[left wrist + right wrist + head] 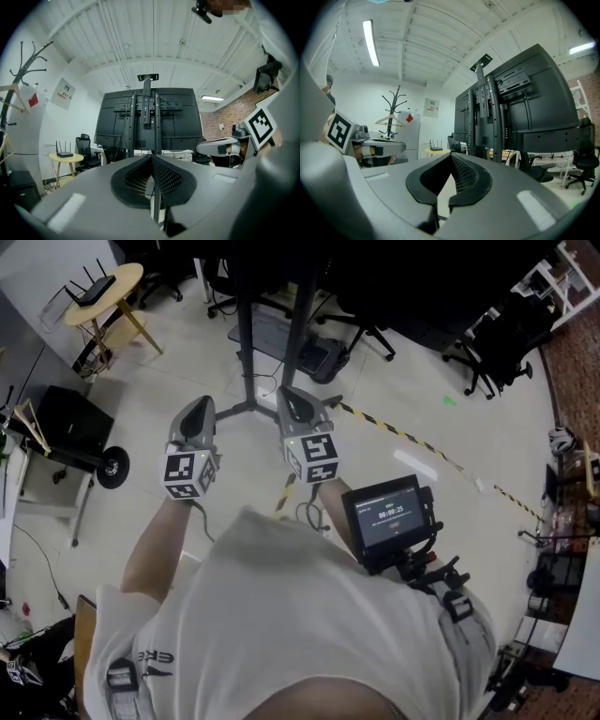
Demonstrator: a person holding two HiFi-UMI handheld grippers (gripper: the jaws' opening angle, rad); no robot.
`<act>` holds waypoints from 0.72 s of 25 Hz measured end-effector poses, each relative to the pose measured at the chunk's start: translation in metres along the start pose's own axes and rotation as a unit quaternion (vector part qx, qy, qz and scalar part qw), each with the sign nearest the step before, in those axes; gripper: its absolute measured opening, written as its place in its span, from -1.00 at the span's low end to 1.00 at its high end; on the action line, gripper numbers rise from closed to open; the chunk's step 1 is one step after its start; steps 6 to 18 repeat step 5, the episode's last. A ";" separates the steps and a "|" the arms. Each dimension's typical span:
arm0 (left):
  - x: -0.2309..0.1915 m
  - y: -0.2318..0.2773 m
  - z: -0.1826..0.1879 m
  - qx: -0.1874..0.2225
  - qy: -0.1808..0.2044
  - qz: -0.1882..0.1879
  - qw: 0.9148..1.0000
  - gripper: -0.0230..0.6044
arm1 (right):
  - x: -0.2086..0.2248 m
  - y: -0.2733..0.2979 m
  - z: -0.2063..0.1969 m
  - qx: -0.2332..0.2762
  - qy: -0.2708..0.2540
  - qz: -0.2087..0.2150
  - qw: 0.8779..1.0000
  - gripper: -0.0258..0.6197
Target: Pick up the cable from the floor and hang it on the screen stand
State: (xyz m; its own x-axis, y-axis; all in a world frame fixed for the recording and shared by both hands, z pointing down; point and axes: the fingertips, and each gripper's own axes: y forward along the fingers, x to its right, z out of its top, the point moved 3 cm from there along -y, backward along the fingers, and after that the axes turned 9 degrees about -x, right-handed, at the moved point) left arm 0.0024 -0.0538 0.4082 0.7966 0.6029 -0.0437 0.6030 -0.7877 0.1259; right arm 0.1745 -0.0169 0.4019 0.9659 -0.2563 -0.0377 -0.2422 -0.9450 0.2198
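Facing one screen (pixel 178 117) on one stand (pixel 247 343), two grippers are held level, left (pixel 151 156) and right (pixel 451 155), both clenched on nothing. One striped line (pixel 394 432) lies on the floor (pixel 422 381) off the stand base; cable or tape, can't tell. Thin leads (pixel 126 117) hang behind the screen, so pre-pickup and post-hang both fit. Keep the grippers clear of the stand.

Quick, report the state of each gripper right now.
Left gripper: shut, jaws together, holding nothing.
Right gripper: shut, jaws together, holding nothing.
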 end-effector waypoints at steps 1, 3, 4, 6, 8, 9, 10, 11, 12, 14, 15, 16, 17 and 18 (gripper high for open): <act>0.000 0.000 0.000 0.001 -0.001 0.001 1.000 -0.92 | 0.000 0.000 0.000 0.001 0.000 0.001 1.000 -0.89; 0.000 0.000 0.000 0.003 -0.001 0.003 1.000 -0.92 | 0.000 0.001 0.001 0.002 -0.002 0.002 1.000 -0.89; 0.000 0.000 0.001 0.003 -0.001 0.004 1.000 -0.92 | 0.000 0.001 0.001 0.002 -0.003 0.003 1.000 -0.89; -0.001 0.000 0.001 0.004 -0.001 0.005 1.000 -0.92 | -0.001 0.001 0.002 0.003 -0.003 0.004 1.000 -0.89; -0.001 0.000 0.001 0.004 -0.001 0.005 1.000 -0.92 | -0.001 0.001 0.002 0.003 -0.003 0.004 1.000 -0.89; -0.001 0.000 0.001 0.004 -0.001 0.005 1.000 -0.92 | -0.001 0.001 0.002 0.003 -0.003 0.004 1.000 -0.89; -0.001 0.000 0.001 0.004 -0.001 0.005 1.000 -0.92 | -0.001 0.001 0.002 0.003 -0.003 0.004 1.000 -0.89; -0.001 0.000 0.001 0.004 -0.001 0.005 1.000 -0.92 | -0.001 0.001 0.002 0.003 -0.003 0.004 1.000 -0.89; -0.001 0.000 0.001 0.004 -0.001 0.005 1.000 -0.92 | -0.001 0.001 0.002 0.003 -0.003 0.004 1.000 -0.89; -0.001 0.000 0.001 0.004 -0.001 0.005 1.000 -0.92 | -0.001 0.001 0.002 0.003 -0.003 0.004 1.000 -0.89; -0.001 0.000 0.001 0.004 -0.001 0.005 1.000 -0.92 | -0.001 0.001 0.002 0.003 -0.003 0.004 1.000 -0.89; -0.001 0.000 0.001 0.004 -0.001 0.005 1.000 -0.92 | -0.001 0.001 0.002 0.003 -0.003 0.004 1.000 -0.89; -0.001 0.000 0.001 0.004 -0.001 0.005 1.000 -0.92 | -0.001 0.001 0.002 0.003 -0.003 0.004 1.000 -0.89; -0.001 0.000 0.001 0.004 -0.001 0.005 1.000 -0.92 | -0.001 0.001 0.002 0.003 -0.003 0.004 1.000 -0.89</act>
